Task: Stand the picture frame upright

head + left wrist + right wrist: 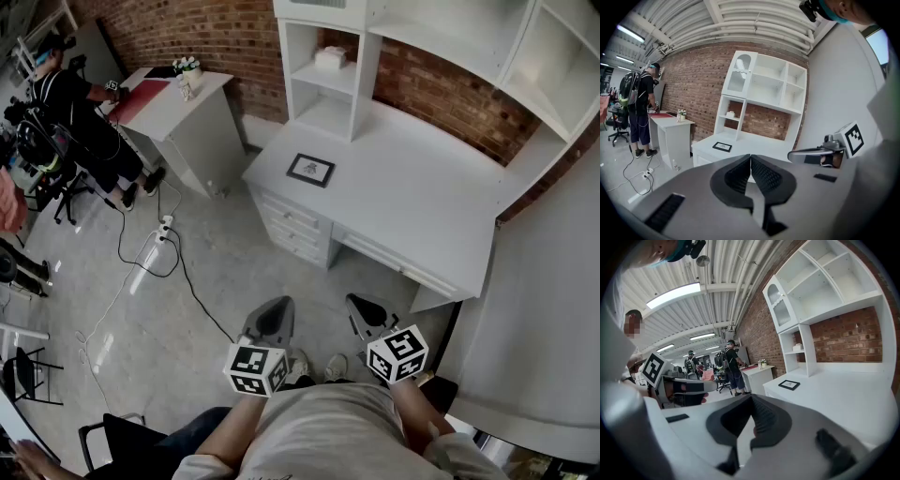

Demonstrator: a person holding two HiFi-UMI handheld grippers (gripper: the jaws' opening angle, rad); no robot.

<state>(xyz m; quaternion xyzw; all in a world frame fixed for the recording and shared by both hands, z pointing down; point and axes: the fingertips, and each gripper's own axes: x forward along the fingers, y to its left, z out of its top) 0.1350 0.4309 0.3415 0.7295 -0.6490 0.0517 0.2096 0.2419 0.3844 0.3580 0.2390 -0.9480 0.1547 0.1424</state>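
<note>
One picture frame [310, 170], dark-bordered, lies flat, face up, on the white desk [412, 197]. It is at the desk's left end, between the front edge and the foot of the hutch [328, 66], touching neither. It is the only loose item on the desk top. One small pale box [330, 58] sits on the hutch's lower left shelf. There are two grippers, both held low over the floor in front of the desk and well apart from the frame. Left gripper [272, 323]: jaws together, nothing between the pads. Right gripper [370, 314]: jaws likewise pressed together, empty. Each carries one marker cube, two in all. The two grippers are level with each other, side by side, and aimed toward the desk; the frame shows beyond the jaws in each gripper view. One smaller white side table [178, 112] stands to the left of the desk against the brick wall, with a few small bottles at its back edge. One person [80, 103] with a backpack stands at it. One power strip [161, 230] with trailing cables lies on the floor.
</note>
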